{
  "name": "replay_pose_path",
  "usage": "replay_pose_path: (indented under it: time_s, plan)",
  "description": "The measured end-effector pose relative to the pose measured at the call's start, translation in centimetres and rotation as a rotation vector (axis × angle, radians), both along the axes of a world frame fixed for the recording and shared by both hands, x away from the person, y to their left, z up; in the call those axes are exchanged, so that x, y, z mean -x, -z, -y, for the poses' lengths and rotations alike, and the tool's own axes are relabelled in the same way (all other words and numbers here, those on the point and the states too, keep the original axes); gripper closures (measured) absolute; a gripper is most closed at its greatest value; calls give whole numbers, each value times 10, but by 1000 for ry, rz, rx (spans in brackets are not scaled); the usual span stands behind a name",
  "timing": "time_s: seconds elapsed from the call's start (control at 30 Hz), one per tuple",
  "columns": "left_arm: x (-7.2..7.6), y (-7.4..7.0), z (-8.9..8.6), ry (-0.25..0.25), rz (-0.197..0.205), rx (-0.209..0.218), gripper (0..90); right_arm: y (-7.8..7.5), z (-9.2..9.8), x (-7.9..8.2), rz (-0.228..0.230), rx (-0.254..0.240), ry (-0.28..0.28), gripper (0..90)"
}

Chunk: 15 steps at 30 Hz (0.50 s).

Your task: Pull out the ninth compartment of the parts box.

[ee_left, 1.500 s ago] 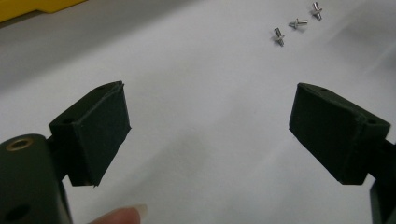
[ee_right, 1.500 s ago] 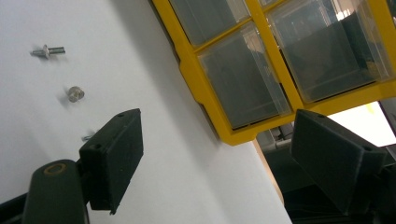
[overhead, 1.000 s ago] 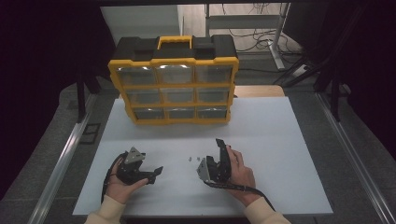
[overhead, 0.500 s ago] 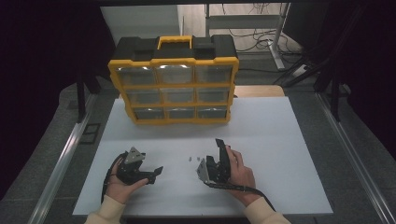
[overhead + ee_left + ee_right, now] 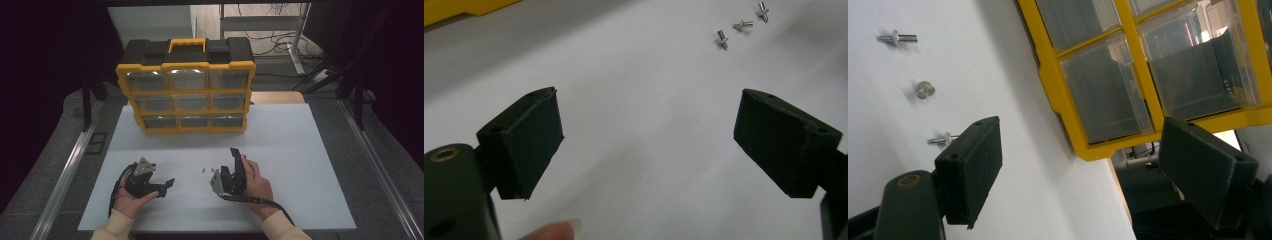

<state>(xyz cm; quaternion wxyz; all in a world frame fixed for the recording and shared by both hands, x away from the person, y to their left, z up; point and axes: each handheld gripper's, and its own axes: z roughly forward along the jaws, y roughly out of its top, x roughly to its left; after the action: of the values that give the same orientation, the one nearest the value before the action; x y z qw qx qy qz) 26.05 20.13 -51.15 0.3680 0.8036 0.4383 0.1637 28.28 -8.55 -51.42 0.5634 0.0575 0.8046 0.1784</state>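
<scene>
Screws [image 5: 206,170], three tiny silver ones, are lying loose on the white table [image 5: 300,150] between my two grippers, closer to the right one. From the left gripper view I can see them [image 5: 742,24] up in the far corner, well apart from the jaws, with nothing but bare table in between. In the right gripper view they sit off to the left in a loose line [image 5: 923,90], and the lowest one is partly tucked behind the left jaw from that angle.

My left gripper [image 5: 167,184] rests low on the table in the person's left hand [image 5: 127,197], jaws spread wide with nothing between them. The right gripper [image 5: 234,161] is tipped on its side in the right hand [image 5: 257,182], jaws also released and empty, pointing up the table.

Farther back stands the big yellow and black organizer [image 5: 187,92], upright, with three rows of clear drawers facing me and a handle on top. It's well apart from the screws, so nothing blocks them. The right gripper view looks at its bottom corner drawers [image 5: 1108,95], which look dark inside; can't tell if anything's in them. Cables trail off both grippers toward the near edge.
</scene>
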Motion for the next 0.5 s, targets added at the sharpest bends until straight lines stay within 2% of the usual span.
replay_pose_path:
  time_s: [0.33, 0.5]
  plan:
    - [0, 0, 2, 8, -1, -3, 124, -1, 0, -7, 12, 2, 10, 179]
    - [0, 1, 2, 8, -3, -3, 124, -2, 0, -10, 25, 19, 10, 178]
